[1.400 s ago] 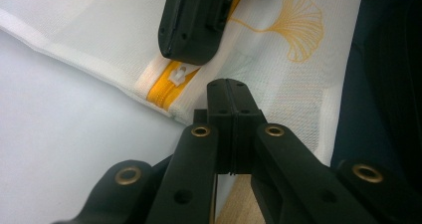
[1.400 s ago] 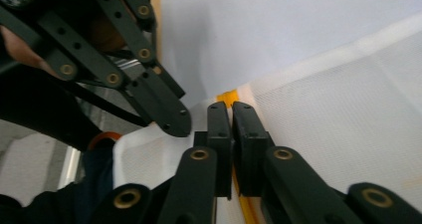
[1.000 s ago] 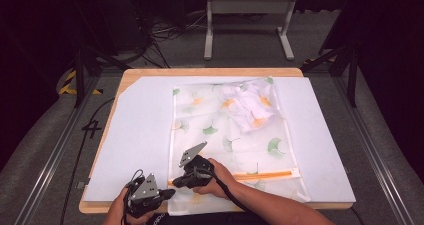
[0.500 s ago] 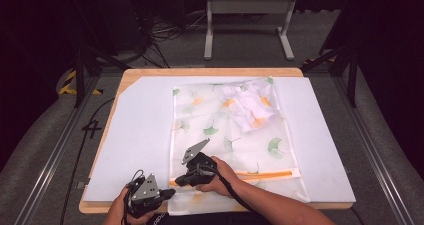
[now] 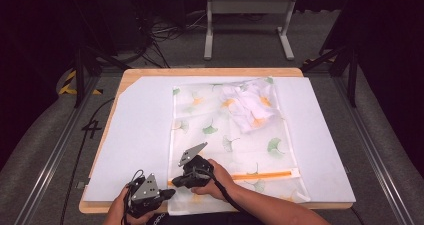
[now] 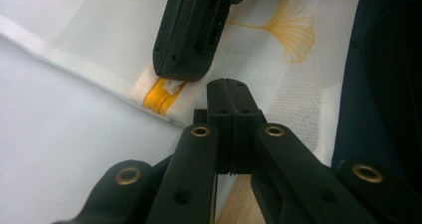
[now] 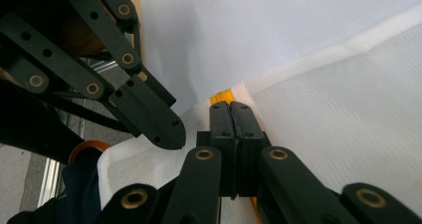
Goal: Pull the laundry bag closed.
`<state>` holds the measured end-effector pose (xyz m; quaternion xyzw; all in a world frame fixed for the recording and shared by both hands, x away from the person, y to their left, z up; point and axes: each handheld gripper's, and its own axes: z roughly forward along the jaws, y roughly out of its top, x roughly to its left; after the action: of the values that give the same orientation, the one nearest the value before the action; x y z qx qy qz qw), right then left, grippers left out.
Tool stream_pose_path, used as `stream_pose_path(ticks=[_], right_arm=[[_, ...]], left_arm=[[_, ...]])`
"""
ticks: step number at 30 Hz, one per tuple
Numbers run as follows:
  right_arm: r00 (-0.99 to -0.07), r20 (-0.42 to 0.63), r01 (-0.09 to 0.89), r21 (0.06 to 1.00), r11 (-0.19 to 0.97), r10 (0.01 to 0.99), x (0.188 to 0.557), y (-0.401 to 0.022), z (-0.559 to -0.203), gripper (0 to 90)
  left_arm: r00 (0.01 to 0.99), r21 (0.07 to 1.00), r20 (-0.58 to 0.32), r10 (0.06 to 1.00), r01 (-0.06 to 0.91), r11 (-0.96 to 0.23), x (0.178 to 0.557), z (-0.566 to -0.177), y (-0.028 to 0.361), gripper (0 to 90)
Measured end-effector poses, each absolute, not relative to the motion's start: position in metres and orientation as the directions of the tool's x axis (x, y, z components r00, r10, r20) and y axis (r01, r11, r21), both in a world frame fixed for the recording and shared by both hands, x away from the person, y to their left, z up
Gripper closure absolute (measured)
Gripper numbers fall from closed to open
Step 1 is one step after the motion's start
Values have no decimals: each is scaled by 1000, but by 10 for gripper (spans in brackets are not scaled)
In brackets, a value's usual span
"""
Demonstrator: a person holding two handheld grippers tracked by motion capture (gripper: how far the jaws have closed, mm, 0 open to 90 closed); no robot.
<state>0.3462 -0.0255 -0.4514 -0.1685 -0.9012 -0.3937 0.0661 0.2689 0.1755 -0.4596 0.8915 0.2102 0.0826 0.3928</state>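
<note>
Seen from above, a wooden bench (image 5: 295, 72) carries a white sheet (image 5: 140, 130); on the sheet lies a translucent mesh bag (image 5: 225, 135) printed with green and orange ginkgo leaves, stretching from the 12 o'clock edge of the bench to the 6 o'clock edge; a crumpled white cloth (image 5: 248, 106) sits inside the bag toward 1 o'clock; an orange zipper (image 5: 265, 174) runs across the bag near the 6 o'clock end.

2 hands enter at 6 o'clock; the left hand-held gripper (image 5: 170, 193) is at about 7 o'clock, at the bag's near left corner; in the left gripper view its jaws are pressed together over the bag's white hem (image 6: 293, 119), though whether fabric is pinched between them cannot be told.

The right hand-held gripper (image 5: 173, 181) lies just beside it, at the zipper's left end; in the left gripper view its tip (image 6: 175, 74) sits on the orange zipper tape where a small white tab shows; in the right gripper view its jaws are closed tight over that orange end (image 7: 220, 97), with mesh spreading toward 3 o'clock.
</note>
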Motion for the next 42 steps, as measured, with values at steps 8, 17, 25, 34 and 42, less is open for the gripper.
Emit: stream_pose_path(ticks=[8,17,25,34,42], right_arm=[[-936,255,352,693,629,243,351,-32,-447,900],[-949,236,316,676,666,210,350,-32,-444,900],[-956,212,292,680,673,200,348,-31,-442,900],[-964,195,266,681,682,181,347,-33,-439,900],[-964,187,266,677,687,189,346,-38,-439,900]], left_arm=[[899,734,-10,438,305,-608,269,-459,175,900],[891,726,36,453,288,-624,267,-457,171,881],[877,727,65,476,285,-625,274,-455,170,900],[877,723,34,478,309,-618,277,-457,171,900],[874,726,19,485,322,-608,277,-458,171,900]])
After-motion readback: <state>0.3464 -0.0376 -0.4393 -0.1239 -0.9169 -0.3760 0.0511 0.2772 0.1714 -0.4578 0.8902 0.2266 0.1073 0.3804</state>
